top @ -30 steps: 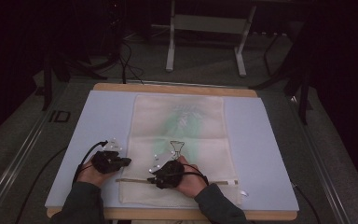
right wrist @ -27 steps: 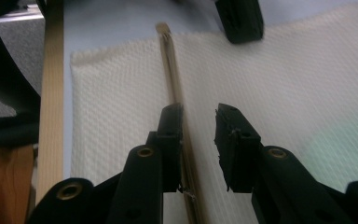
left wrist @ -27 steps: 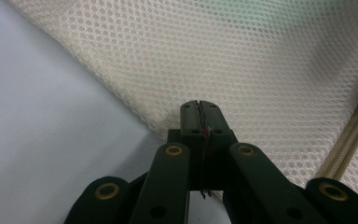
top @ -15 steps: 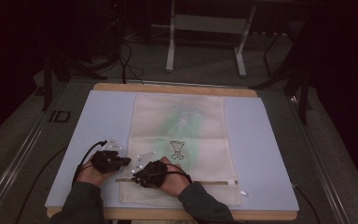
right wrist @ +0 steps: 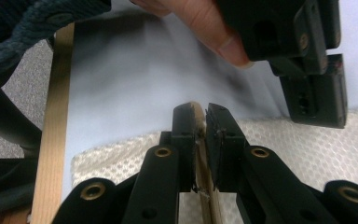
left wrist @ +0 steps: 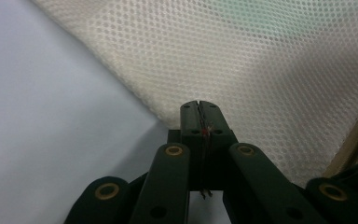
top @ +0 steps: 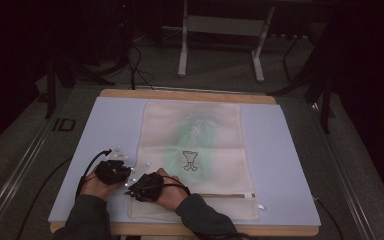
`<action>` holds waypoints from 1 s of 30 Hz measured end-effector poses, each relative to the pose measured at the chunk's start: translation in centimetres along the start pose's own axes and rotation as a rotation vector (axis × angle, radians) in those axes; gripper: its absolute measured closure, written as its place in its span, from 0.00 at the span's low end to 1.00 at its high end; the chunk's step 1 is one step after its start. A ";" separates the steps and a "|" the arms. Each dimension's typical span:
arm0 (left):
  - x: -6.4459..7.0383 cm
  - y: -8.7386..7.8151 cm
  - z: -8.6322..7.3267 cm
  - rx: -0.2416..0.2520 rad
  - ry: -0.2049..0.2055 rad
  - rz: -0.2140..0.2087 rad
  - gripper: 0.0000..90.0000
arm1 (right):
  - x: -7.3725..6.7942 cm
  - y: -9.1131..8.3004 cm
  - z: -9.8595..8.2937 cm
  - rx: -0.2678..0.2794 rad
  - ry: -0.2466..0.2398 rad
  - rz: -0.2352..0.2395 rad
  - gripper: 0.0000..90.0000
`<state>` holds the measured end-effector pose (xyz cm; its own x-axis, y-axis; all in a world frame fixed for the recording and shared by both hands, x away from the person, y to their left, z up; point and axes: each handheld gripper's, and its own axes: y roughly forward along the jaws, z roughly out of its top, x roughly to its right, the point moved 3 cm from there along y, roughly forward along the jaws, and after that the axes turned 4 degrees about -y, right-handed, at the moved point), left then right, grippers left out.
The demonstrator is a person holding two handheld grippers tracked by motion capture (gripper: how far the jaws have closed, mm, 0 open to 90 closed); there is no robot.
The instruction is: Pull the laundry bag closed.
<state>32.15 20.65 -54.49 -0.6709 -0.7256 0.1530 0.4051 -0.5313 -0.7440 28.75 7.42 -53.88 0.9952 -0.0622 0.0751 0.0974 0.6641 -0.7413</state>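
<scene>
The left gripper [left wrist: 199,105] has its jaws pressed together on the left edge of the mesh laundry bag [top: 195,150], which lies flat on the pale blue mat [top: 290,165] near the person's side. It looks light, limp and floppy, likely to sag unless pinched at an edge. The right gripper [right wrist: 201,109] is clamped on the tan zipper strip [right wrist: 204,172] near the bag's near-left corner, likely the firmest place to hold.

One mesh bag [top: 195,150], two tongs, left [top: 121,162], right [top: 136,181], one table [top: 290,165]

Mesh bag [top: 195,150] on table [top: 290,165], both grippers at its near-left corner.
</scene>
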 end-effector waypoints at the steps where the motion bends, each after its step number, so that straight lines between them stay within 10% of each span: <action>1: 0.0 0.0 0.0 0.000 0.000 0.000 0.99 | 0.0 0.0 0.0 0.000 0.000 0.000 0.91; 24: -0.8 -0.7 -0.3 0.018 -0.029 0.029 0.98 | 0.0 2.7 1.5 -0.080 -0.017 -0.016 0.91; 30: -0.8 -0.7 -0.3 0.021 -0.028 0.031 0.98 | 0.1 1.8 1.7 -0.017 0.010 -0.024 0.91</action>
<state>32.23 21.73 -54.23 -0.6405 -0.7534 0.1484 0.4383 -0.5174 -0.7350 29.05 9.88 -54.09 0.9925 -0.0861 0.0864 0.1217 0.6494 -0.7507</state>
